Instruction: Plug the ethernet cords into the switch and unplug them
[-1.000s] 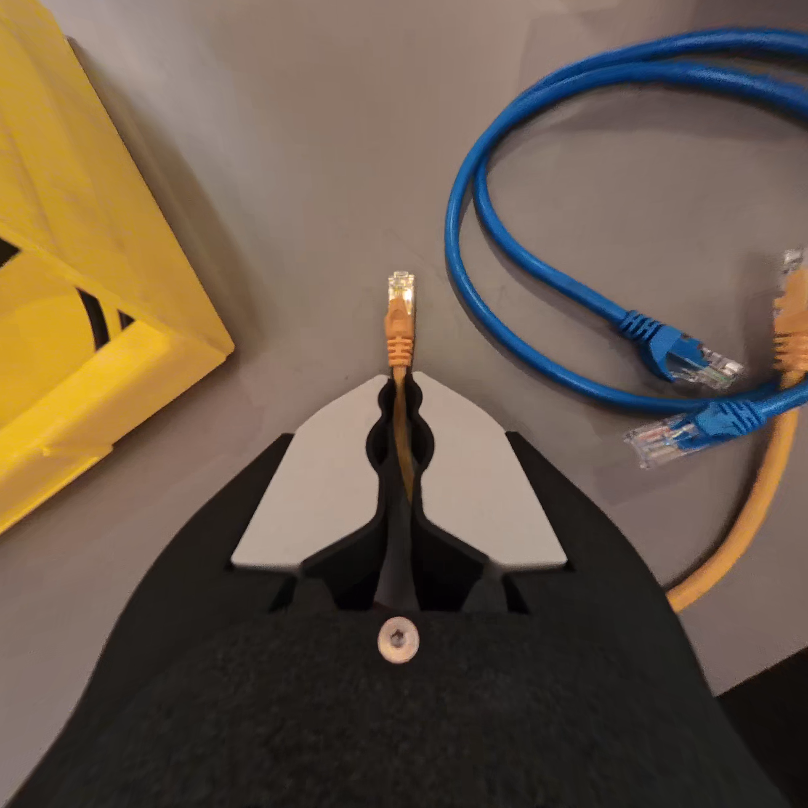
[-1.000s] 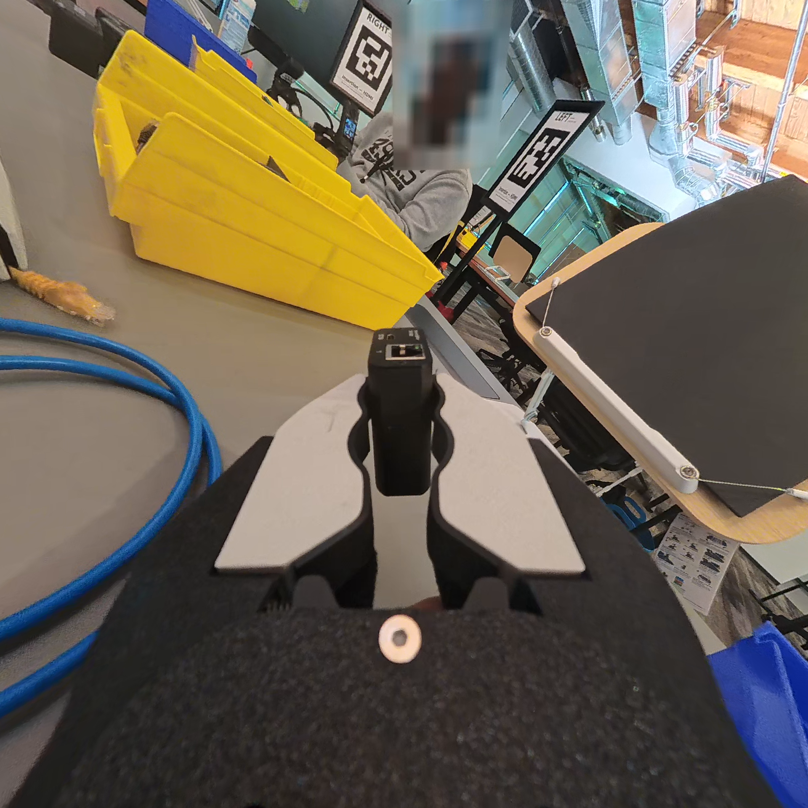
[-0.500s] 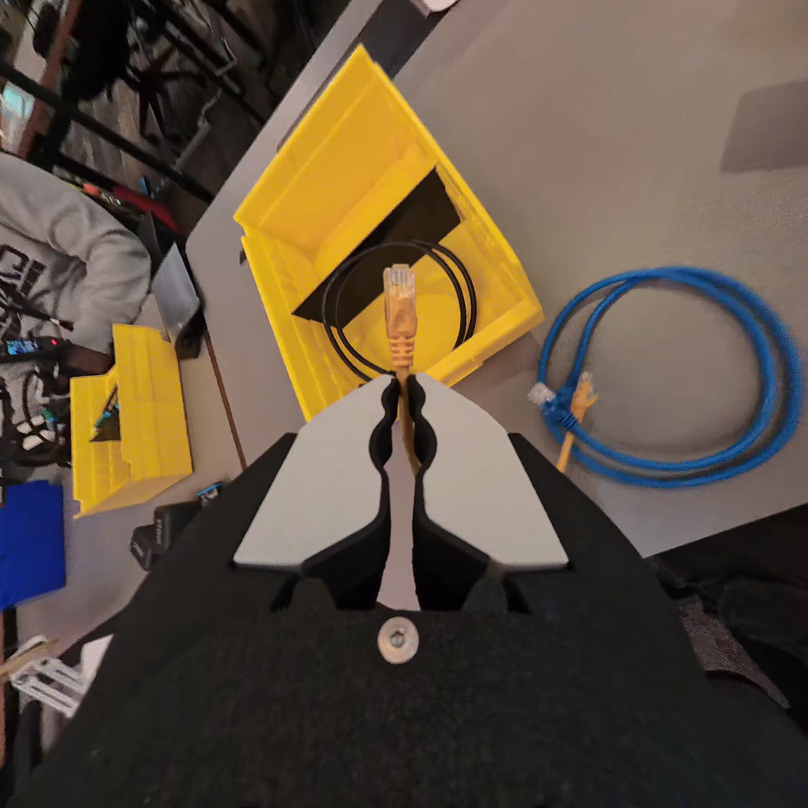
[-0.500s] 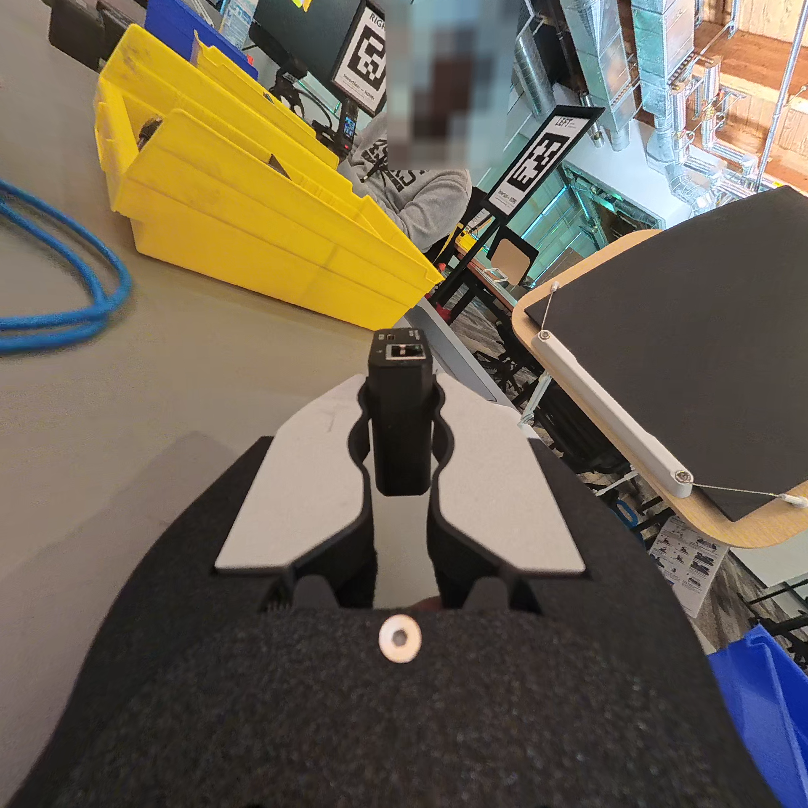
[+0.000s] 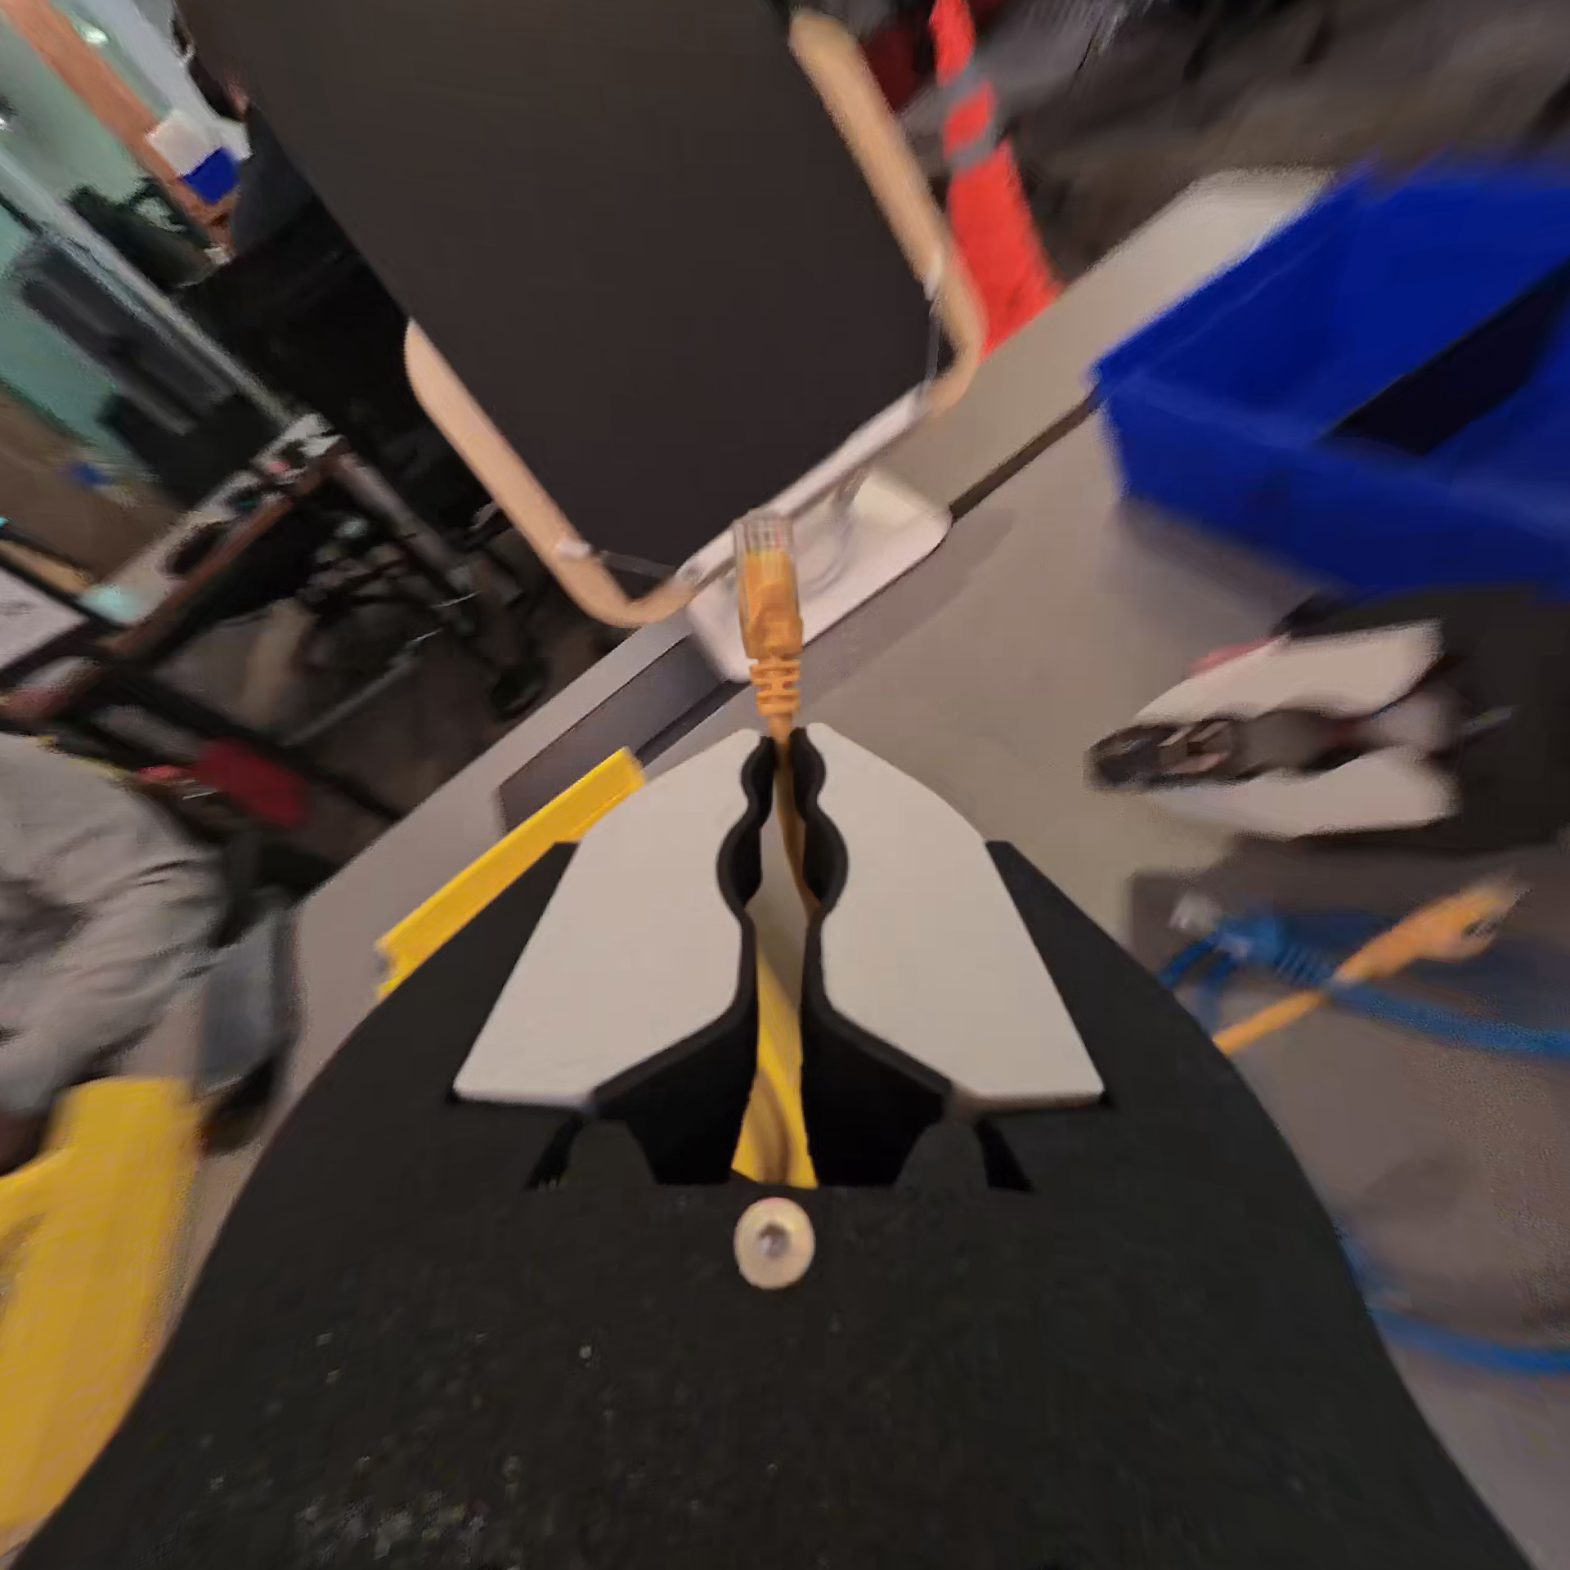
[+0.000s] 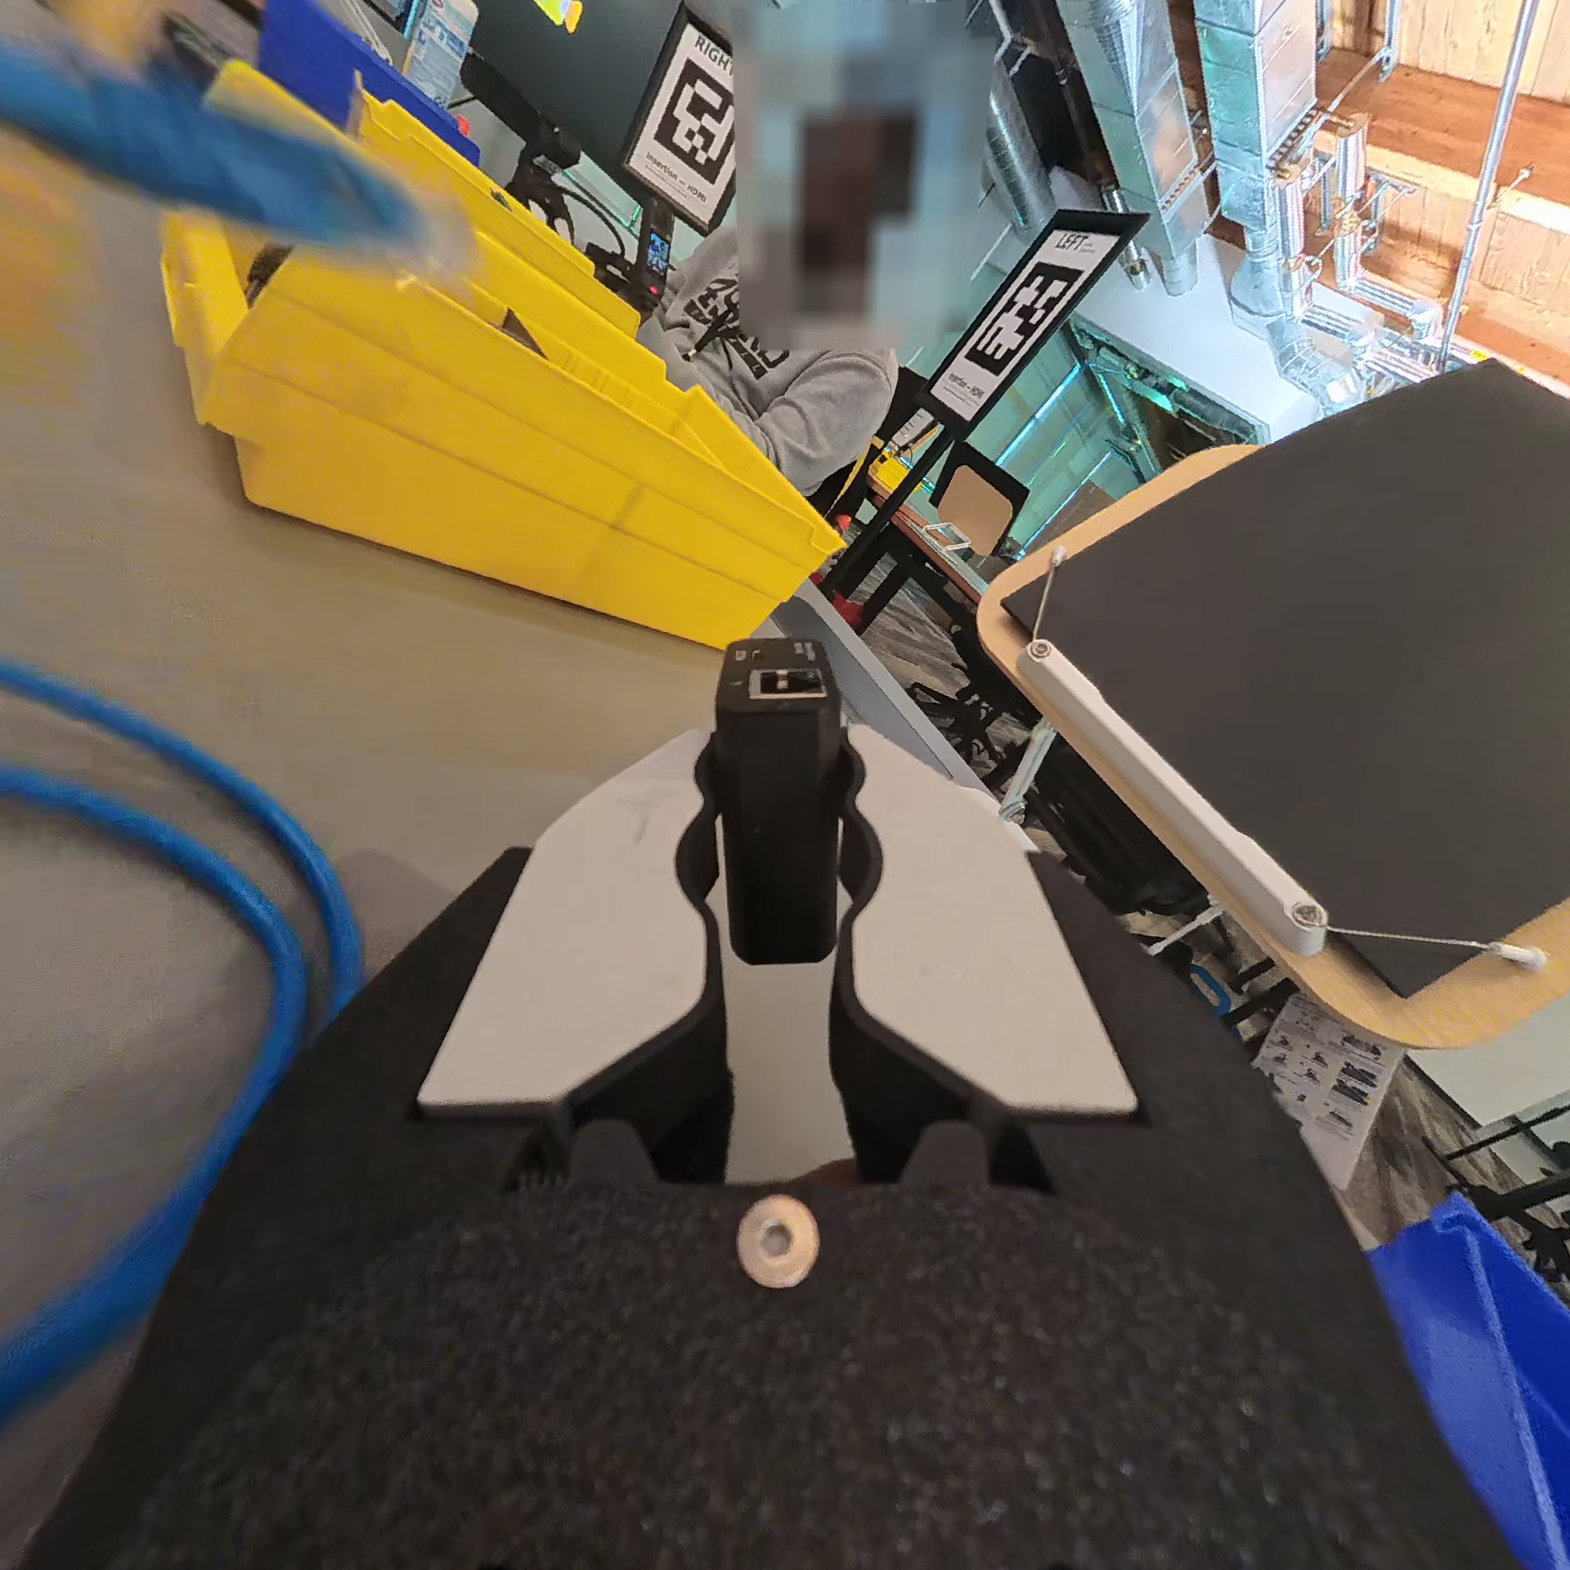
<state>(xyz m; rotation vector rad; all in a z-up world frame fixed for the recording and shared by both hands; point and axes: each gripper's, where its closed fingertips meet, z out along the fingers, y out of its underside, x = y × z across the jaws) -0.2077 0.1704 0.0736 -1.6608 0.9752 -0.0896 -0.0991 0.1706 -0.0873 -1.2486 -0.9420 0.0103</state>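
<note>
Both wrist views low over grey table (image 6: 425,680), facing outward; share black board (image 5: 595,255).

Ahead of the switch (image 6: 777,765) the grey table (image 6: 382,680) lies open up to the yellow bins (image 6: 510,476), while the blue cord (image 6: 280,917) loops at the left and a dark board (image 6: 1325,680) stands at the right.

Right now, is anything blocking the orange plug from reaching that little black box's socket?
Nothing visible blocks it. The orange plug sticks out free of the left fingers; the switch socket faces open air. A blue cord dangles left of it.
</note>
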